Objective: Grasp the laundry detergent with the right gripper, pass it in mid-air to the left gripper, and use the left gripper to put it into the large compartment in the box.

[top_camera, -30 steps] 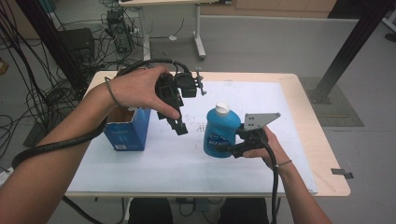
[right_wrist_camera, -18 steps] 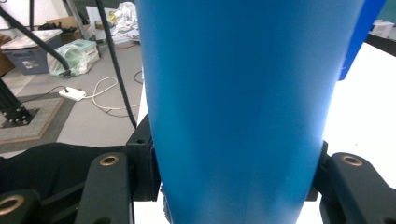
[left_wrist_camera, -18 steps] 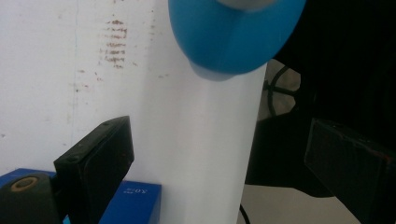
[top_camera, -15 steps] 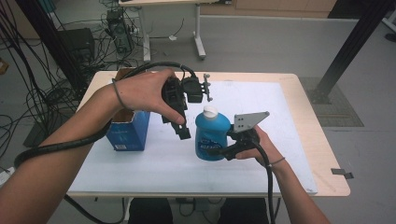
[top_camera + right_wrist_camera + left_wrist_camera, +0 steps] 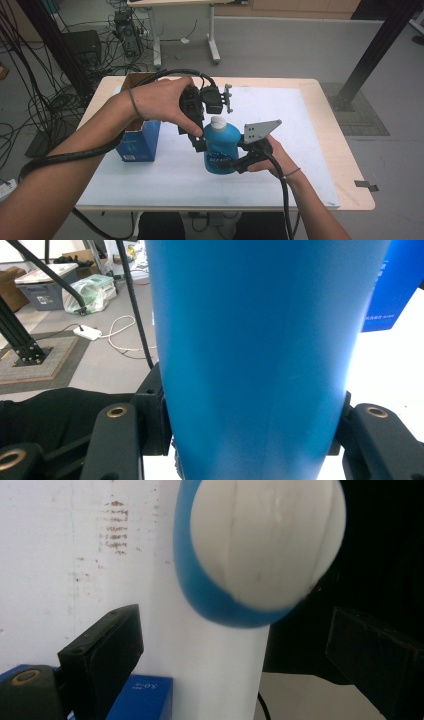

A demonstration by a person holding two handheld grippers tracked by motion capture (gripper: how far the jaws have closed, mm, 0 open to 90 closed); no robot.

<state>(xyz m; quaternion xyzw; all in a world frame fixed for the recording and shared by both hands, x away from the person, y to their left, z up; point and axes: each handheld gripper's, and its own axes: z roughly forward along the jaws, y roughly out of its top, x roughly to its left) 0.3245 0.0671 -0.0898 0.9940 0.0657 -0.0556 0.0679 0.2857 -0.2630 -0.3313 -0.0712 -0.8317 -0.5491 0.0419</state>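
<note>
The right gripper is squeezing the blue bottle around its middle and holding it upright over the white mat. The left gripper is hanging over the white cap, jaws wide apart and holding nothing. The cap is not off yet; gripping and twisting it are probably left.

Grey floor, tangled cables, black post, second table
</note>
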